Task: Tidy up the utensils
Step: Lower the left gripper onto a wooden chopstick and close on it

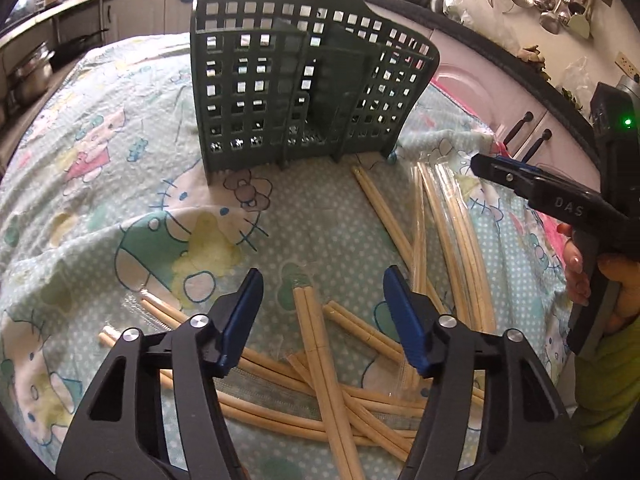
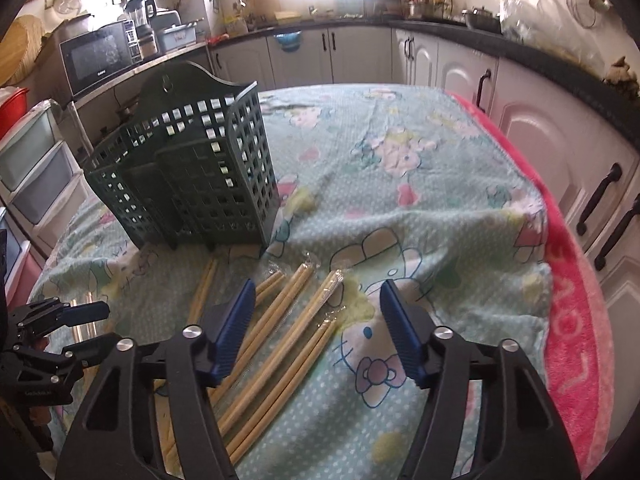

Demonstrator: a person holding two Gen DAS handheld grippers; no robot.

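Observation:
A dark green slotted utensil holder (image 1: 304,92) stands upright on the cartoon-print cloth; it also shows in the right wrist view (image 2: 192,184), with nothing showing inside it. Several pairs of wooden chopsticks (image 1: 328,364), some in clear wrappers, lie scattered in front of it, and more pairs (image 2: 288,332) lie under the right gripper. My left gripper (image 1: 323,300) is open and empty, just above the chopstick pile. My right gripper (image 2: 318,312) is open and empty above its pairs; it appears from the side at the right of the left wrist view (image 1: 486,164).
The table is covered by a light blue cartoon cloth (image 2: 420,184) with a pink towel (image 2: 576,320) along its right edge. White kitchen cabinets (image 2: 532,128) stand close on the right. A microwave (image 2: 96,56) and plastic drawers (image 2: 36,172) are at the left.

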